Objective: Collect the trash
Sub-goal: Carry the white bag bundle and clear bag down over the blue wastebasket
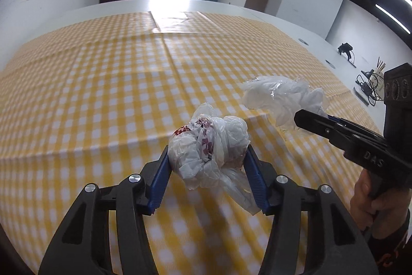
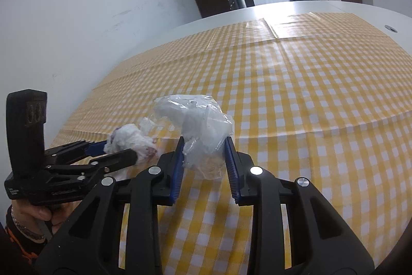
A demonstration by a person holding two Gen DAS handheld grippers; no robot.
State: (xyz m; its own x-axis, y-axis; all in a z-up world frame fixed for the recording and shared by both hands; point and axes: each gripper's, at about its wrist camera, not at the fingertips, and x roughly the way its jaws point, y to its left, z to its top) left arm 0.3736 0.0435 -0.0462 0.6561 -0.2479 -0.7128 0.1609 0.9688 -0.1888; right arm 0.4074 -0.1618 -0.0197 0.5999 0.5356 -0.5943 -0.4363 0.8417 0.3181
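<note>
Crumpled white plastic bag with red print (image 1: 208,146) is clamped in the left tool (image 1: 207,159); a clear plastic wad (image 2: 203,130) is clamped in the right tool (image 2: 204,153). Both are held above the yellow checked counter (image 1: 103,94). The pickup step looks done; no bin is visible, so one must be found next.

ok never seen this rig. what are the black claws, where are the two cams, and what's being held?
No robot arm here: a person holds a handheld two-finger gripper in each hand, and a fisheye camera on each looks forward along its fingers. The left camera shows the left gripper shut on a crumpled white bag with red print. The right camera shows the right gripper shut on a wad of clear plastic. Each gripper also appears at the edge of the other's view. Below them is a yellow checked tablecloth.
</note>
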